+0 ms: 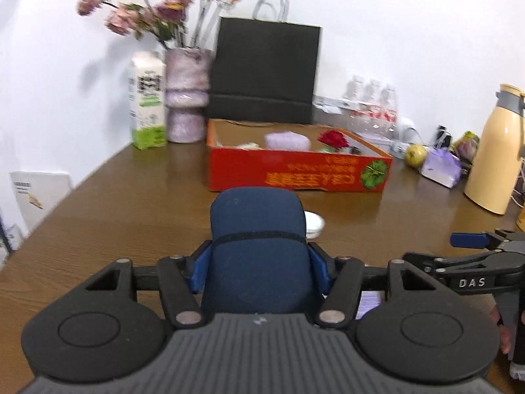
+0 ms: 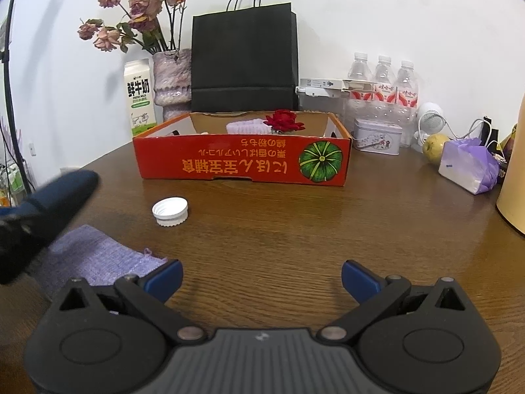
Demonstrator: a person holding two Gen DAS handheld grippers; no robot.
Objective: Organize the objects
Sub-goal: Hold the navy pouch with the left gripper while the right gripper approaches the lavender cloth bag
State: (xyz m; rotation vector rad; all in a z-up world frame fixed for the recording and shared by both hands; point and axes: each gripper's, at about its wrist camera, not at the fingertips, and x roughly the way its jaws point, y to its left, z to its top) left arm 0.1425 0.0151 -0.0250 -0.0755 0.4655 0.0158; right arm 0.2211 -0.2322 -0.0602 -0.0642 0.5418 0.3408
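My left gripper [image 1: 259, 262] is shut on a dark blue case [image 1: 257, 252] with a black band and holds it above the wooden table, short of the red cardboard box [image 1: 295, 172]. The case also shows blurred at the left of the right wrist view [image 2: 52, 203]. The box [image 2: 242, 161] holds a purple cloth [image 2: 246, 128] and a red rose [image 2: 283, 120]. A white bottle cap [image 2: 170, 211] lies on the table in front of the box. A purple knitted cloth [image 2: 95, 256] lies near my right gripper [image 2: 262, 279], which is open and empty.
Along the wall stand a milk carton [image 2: 139, 98], a vase of dried roses [image 2: 172, 82], a black paper bag [image 2: 242, 59], water bottles [image 2: 384, 88], a tin [image 2: 377, 136], a fruit [image 2: 433, 142], a purple-wrapped packet [image 2: 469, 165] and a yellow flask [image 1: 492, 151].
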